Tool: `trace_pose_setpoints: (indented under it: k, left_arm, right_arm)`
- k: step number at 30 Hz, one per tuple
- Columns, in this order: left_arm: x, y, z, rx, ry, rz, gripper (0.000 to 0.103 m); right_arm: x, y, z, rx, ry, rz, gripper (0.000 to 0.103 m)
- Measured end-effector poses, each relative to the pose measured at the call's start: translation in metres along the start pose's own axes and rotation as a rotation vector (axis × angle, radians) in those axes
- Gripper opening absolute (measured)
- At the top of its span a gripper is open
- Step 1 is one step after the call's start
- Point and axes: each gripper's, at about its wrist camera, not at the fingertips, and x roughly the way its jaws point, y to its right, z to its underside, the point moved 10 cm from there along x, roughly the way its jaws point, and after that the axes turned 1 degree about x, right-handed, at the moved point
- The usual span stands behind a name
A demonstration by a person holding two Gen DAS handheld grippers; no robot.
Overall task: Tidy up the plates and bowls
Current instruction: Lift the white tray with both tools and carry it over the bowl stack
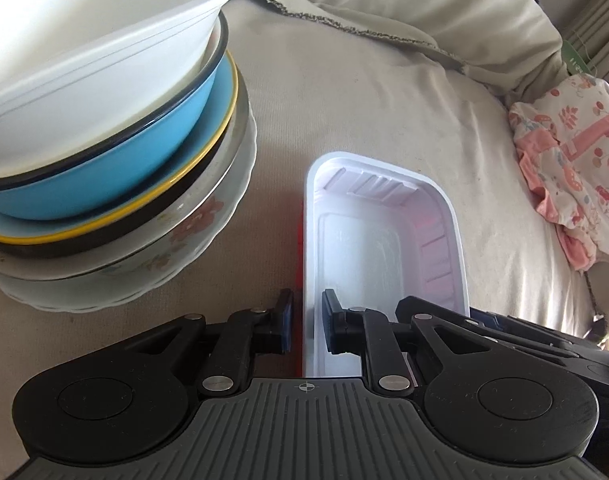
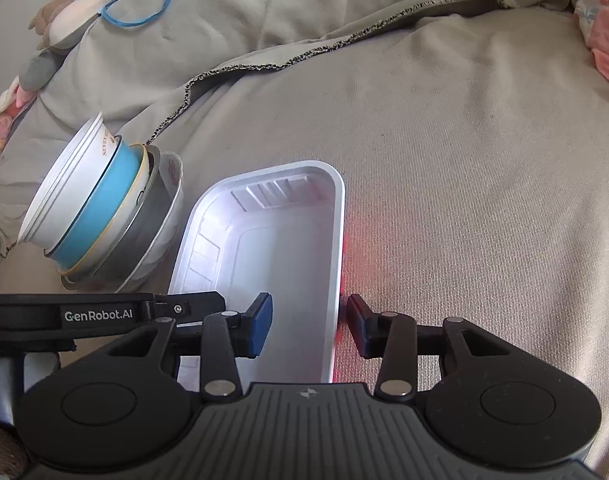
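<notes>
On the left stands a stack of bowls [image 1: 104, 128] on the grey cloth [image 1: 364, 92]: a white bowl [image 1: 84, 40] on top, a blue bowl [image 1: 116, 176] under it, a flowered bowl [image 1: 192, 236] at the bottom. Just beside it, to the right, lies a white tray [image 1: 384, 240].

The left gripper [image 1: 307, 320] has its fingers on both sides of the tray's left wall, a small gap showing.

The right gripper [image 2: 309, 322] stands spread around the right wall, not touching it. A pink flowered cloth [image 1: 576, 168] lies far right.

Beige bed cover [image 2: 464, 160] bears bowl stack [image 1: 104, 160]; white tray [image 2: 288, 240]; floral cloth [image 1: 576, 168]
</notes>
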Motion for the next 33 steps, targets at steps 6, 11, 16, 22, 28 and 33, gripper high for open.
trace_pose_setpoints:
  k: [6, 11, 16, 22, 28, 33]
  left_arm:
    - [-0.02, 0.009, 0.001, -0.032, -0.002, 0.051, 0.019]
    - [-0.091, 0.035, -0.029, 0.034, 0.163, 0.096, 0.02]
    - [-0.172, 0.032, -0.066, 0.042, 0.315, 0.089, 0.02]
    - [-0.229, -0.005, -0.085, 0.011, 0.425, 0.017, 0.023]
    - [-0.228, -0.069, -0.091, -0.102, 0.417, 0.0, 0.021]
    - [-0.174, -0.118, -0.084, -0.187, 0.3, 0.014, 0.022]
  right_arm:
    - [-0.031, -0.013, -0.008, -0.028, 0.046, 0.016, 0.038]
    - [-0.093, -0.049, -0.048, -0.107, 0.198, -0.002, 0.038]
    - [-0.136, -0.111, -0.09, -0.193, 0.289, -0.079, 0.038]
    - [-0.132, -0.181, -0.111, -0.259, 0.282, -0.172, 0.038]
    - [-0.079, -0.222, -0.099, -0.31, 0.196, -0.169, 0.038]
    - [-0.013, -0.217, -0.084, -0.283, 0.076, -0.118, 0.038]
